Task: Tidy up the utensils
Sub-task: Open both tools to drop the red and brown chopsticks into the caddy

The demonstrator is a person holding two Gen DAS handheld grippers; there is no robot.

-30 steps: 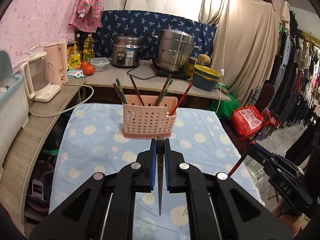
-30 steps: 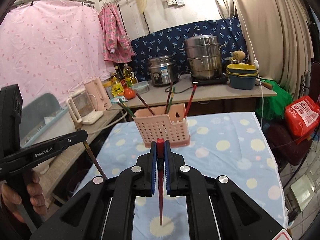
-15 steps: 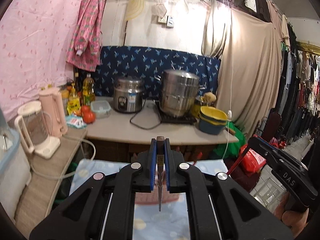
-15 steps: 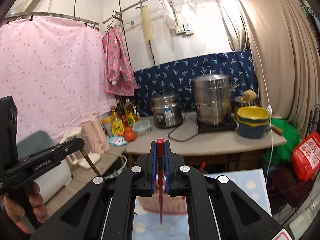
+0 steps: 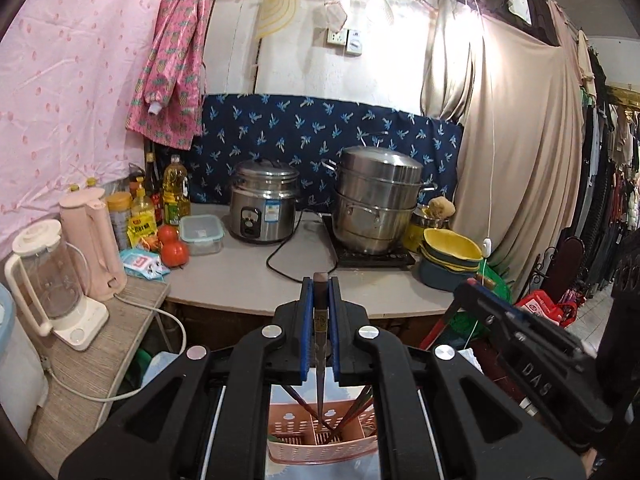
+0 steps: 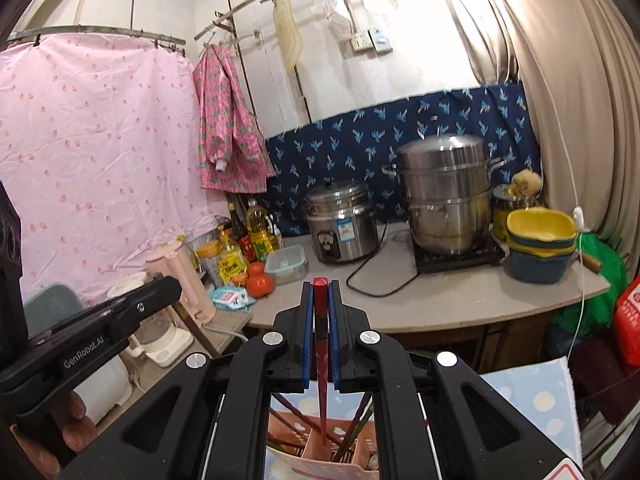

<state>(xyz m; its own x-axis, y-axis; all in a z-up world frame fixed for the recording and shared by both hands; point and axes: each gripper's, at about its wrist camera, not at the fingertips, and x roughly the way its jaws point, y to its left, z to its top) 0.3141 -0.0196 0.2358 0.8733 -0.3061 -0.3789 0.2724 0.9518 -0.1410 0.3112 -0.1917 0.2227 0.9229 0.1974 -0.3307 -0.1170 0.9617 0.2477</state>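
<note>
Left claw clamped on dark chopstick, right claw on red chopstick; tips above pink basket below; next: lower into compartment, release

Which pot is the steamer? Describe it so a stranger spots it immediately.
Find the grey counter under the navy leaf-print cloth. Two steel pots stand there. The steamer is the taller, stacked one on the black hob, right of the squat rice cooker.
</note>
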